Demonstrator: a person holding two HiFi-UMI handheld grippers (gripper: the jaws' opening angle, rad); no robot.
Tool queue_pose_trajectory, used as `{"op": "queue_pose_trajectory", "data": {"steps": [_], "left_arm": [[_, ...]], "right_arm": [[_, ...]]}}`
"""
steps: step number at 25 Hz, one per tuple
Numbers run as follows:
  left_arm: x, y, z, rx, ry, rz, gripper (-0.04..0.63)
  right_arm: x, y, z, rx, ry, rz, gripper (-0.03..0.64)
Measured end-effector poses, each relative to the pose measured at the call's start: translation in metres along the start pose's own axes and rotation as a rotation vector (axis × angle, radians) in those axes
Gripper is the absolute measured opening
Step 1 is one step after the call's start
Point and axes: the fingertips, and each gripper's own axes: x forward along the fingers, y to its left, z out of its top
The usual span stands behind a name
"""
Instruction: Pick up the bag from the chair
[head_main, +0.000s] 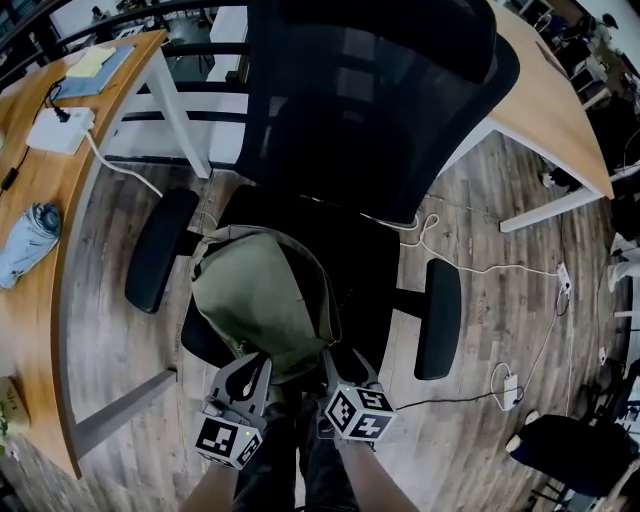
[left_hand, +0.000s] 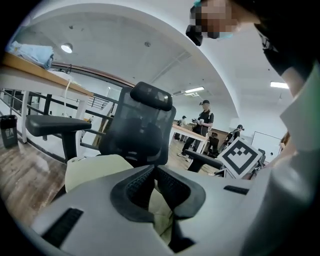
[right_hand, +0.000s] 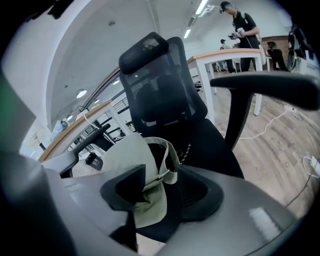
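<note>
At 9 o'clock in the head view stands a wooden desk (head_main: 40, 330) with a white box (head_main: 60, 130) and a pale blue bundle (head_main: 28, 245) on it. The black office chair (head_main: 370, 120) fills the middle, and the olive green bag (head_main: 255, 300) lies on its seat, toward the front edge, between the two armrests. Its mouth is open toward 3 o'clock. The left gripper (head_main: 252, 365) is at 6 o'clock of the bag, just at its near edge. In the left gripper view this claw (left_hand: 151, 169) is clenched – the two black pads meet at their tips, and the pale fabric of the bag (left_hand: 95, 170) shows under them and at 10 o'clock. I cannot tell if any cloth is pinched there. The right gripper (head_main: 332, 358) is just beside the left one, at 5 o'clock of the bag. In the right gripper view its claw (right_hand: 162, 170) is released: the pads stand wide apart, and the rim of the bag (right_hand: 125, 155) lies between them, not pressed. At 3 o'clock of the chair a white cable (head_main: 480, 265) runs over the wooden floor, and a second desk (head_main: 550, 100) stands at 1 o'clock.
</note>
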Motion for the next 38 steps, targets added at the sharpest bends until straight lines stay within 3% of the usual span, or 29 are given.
{"op": "queue_pose_trajectory", "data": {"steps": [6,15,19,24,31,38], "left_arm": [[0.002,0.012,-0.006,0.024,0.010,-0.013,-0.005],[0.000,0.028,-0.005,0.032,0.010,0.005,-0.006],[-0.003,0.037,-0.004,0.031,0.005,0.021,-0.005],[0.000,0.047,-0.010,0.033,0.009,0.050,-0.005],[0.004,0.064,-0.009,0.029,0.012,0.104,0.005],[0.017,0.087,-0.012,0.010,0.023,0.158,0.069]], "right_arm": [[0.025,-0.007,-0.008,0.131,0.005,-0.017,0.206],[0.046,-0.022,-0.016,0.416,-0.009,-0.041,0.219],[0.052,-0.021,-0.018,0.450,-0.003,-0.031,0.205],[0.048,-0.018,-0.012,0.333,-0.004,-0.048,0.122],[0.025,-0.026,0.010,-0.097,-0.031,-0.168,0.073],[0.008,-0.039,0.029,-0.358,-0.049,-0.253,0.063]]}}
